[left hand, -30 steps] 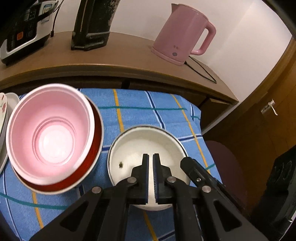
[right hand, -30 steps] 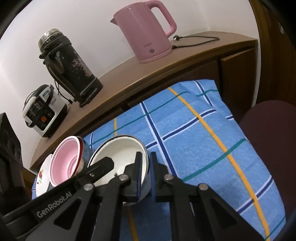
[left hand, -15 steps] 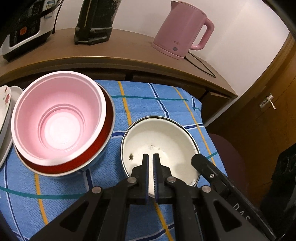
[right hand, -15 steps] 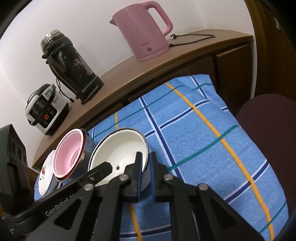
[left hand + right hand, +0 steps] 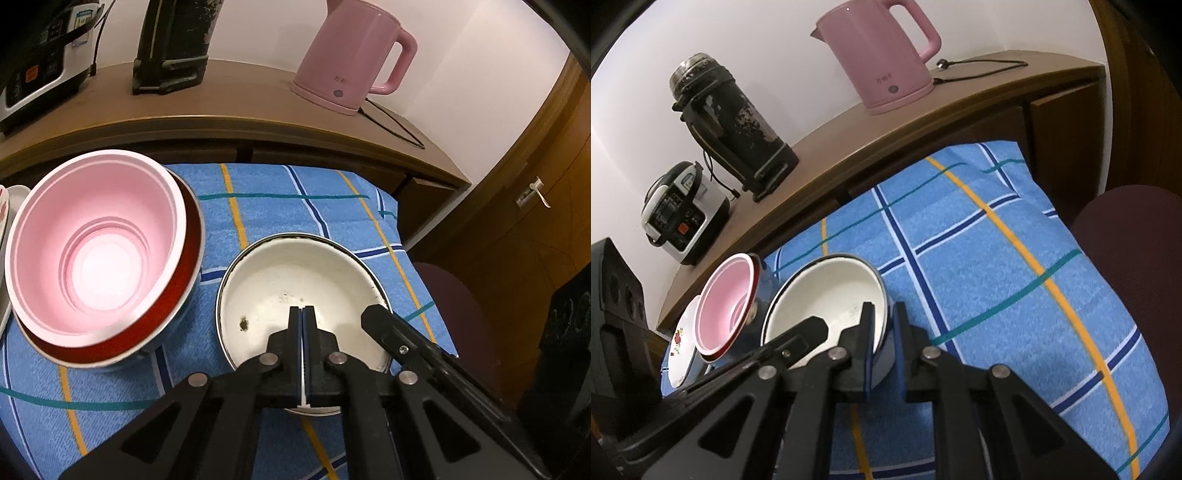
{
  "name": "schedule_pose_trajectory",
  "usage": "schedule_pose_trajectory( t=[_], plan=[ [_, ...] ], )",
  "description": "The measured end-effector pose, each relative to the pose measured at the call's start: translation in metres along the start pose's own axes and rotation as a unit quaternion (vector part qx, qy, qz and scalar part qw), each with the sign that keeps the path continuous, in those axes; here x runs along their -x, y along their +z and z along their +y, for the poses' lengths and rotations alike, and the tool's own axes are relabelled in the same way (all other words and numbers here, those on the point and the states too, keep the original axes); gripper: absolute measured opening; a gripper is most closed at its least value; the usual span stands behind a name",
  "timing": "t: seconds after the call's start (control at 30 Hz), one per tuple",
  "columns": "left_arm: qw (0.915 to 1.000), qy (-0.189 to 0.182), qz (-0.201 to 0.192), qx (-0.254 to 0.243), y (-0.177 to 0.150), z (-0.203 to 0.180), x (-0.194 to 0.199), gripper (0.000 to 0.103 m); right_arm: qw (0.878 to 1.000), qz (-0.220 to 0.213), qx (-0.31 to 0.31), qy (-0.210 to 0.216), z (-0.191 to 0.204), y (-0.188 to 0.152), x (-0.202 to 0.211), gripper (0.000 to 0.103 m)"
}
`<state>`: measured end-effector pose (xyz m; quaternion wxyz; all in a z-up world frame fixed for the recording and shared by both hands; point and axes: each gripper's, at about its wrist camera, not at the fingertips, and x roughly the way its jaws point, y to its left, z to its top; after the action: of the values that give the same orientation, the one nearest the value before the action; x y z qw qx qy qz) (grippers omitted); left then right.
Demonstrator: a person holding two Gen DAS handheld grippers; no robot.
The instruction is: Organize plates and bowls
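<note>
A blue checked cloth (image 5: 280, 206) covers the table, with a wooden counter (image 5: 229, 107) behind it carrying a pink kettle (image 5: 351, 55), a black flask (image 5: 727, 118) and a cooker (image 5: 679, 214). On the cloth, a pink bowl (image 5: 96, 251) sits nested in a red bowl (image 5: 188, 254), and beside them at the far left edge lies a flowered plate (image 5: 679, 347). Just right of the stack, apart from it, stands a white bowl (image 5: 295, 280) with a dark rim.

The left gripper (image 5: 303, 314) is pinched onto the near rim of the white bowl, a thin white edge showing between its closed pads. The right gripper (image 5: 882, 314) clamps the same bowl's right-hand wall, one finger inside and one outside, its jaws narrow around the rim.
</note>
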<state>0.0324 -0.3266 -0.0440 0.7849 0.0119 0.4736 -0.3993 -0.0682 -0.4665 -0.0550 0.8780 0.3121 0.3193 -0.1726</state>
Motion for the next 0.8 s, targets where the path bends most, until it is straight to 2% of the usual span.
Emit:
schedule_pose_trajectory(
  t=[0.27,0.47,0.8],
  plan=[
    [0.9996,-0.010,-0.020,-0.018,0.001,-0.007,0.017,0.001,1.000,-0.007,0.002,0.001,0.006,-0.004,0.014,0.006],
    [0.9997,-0.015,-0.010,-0.015,-0.007,-0.003,0.019,0.001,1.000,-0.005,0.017,-0.021,0.011,-0.008,0.016,0.006],
    [0.9997,-0.020,-0.002,-0.014,-0.017,0.015,0.031,0.001,1.000,0.008,0.017,-0.016,0.006,-0.030,0.032,0.006]
  ],
)
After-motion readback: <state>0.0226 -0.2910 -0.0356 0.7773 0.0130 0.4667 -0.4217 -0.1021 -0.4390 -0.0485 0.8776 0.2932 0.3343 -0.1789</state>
